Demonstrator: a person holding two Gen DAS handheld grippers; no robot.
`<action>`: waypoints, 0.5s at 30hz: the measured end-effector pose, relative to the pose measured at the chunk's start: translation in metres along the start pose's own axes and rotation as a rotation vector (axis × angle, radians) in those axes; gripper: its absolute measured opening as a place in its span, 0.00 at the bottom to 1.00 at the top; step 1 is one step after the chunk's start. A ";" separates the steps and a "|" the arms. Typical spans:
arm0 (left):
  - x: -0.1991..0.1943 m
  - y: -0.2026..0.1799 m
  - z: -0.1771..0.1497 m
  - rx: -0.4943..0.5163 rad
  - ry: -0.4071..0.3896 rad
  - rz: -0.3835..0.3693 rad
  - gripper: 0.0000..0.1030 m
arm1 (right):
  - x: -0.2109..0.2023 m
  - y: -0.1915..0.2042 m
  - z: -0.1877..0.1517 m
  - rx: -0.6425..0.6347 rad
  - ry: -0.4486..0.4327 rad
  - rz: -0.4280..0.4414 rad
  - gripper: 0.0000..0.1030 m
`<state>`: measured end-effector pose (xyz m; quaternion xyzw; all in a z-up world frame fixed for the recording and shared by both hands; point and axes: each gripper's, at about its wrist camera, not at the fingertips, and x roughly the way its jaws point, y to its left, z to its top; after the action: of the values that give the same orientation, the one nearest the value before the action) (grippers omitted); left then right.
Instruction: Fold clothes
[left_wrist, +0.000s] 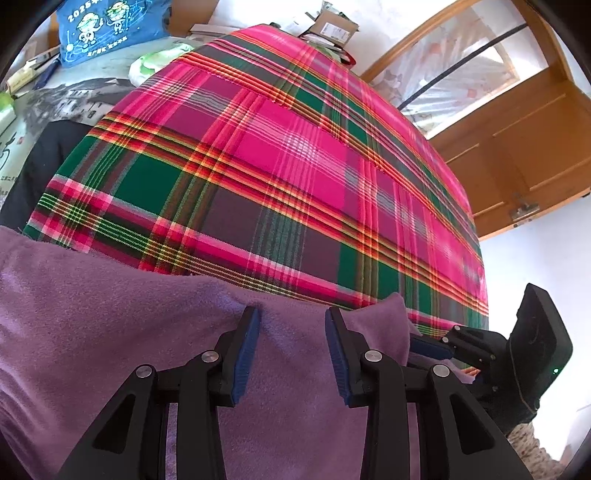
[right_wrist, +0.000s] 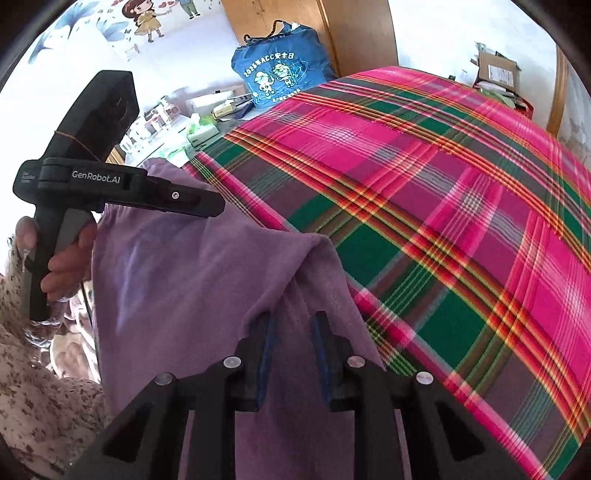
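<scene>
My left claw (left_wrist: 291, 354) fills the bottom of its frame, jaws apart over one purple garment (left_wrist: 110, 314) on one plaid bedspread (left_wrist: 277, 155). My right claw (right_wrist: 291, 354) stands parted astride a fold. One blue bag (right_wrist: 277, 70) sits top centre.

Both grippers (left_wrist: 291, 332) (right_wrist: 291, 332) downward, jaws apart.

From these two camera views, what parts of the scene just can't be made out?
- Purple garment: its near part runs off the bottom edge in both views, under each tool's frame, so its shape and type stay unknown.
- Left tool, right wrist view: seen side-on, so its gap is hidden.
- Right tool, left wrist view: mostly behind the left tool's frame.
- Blue bag: small print is too small to read.
- Under the plaid cloth: covered entirely.
</scene>
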<state>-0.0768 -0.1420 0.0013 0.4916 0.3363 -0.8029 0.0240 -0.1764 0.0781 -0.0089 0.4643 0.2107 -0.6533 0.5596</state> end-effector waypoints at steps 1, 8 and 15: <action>0.000 0.000 0.000 -0.001 -0.001 0.000 0.37 | 0.001 0.001 0.001 -0.004 0.000 -0.004 0.22; 0.000 0.000 -0.001 -0.007 -0.004 0.004 0.37 | 0.003 0.009 0.003 -0.044 -0.006 -0.044 0.08; 0.002 0.001 0.001 -0.006 0.000 -0.003 0.37 | -0.010 0.003 0.002 0.000 -0.056 -0.074 0.05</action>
<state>-0.0782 -0.1424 -0.0009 0.4911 0.3394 -0.8019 0.0242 -0.1751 0.0811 0.0011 0.4378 0.2117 -0.6863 0.5408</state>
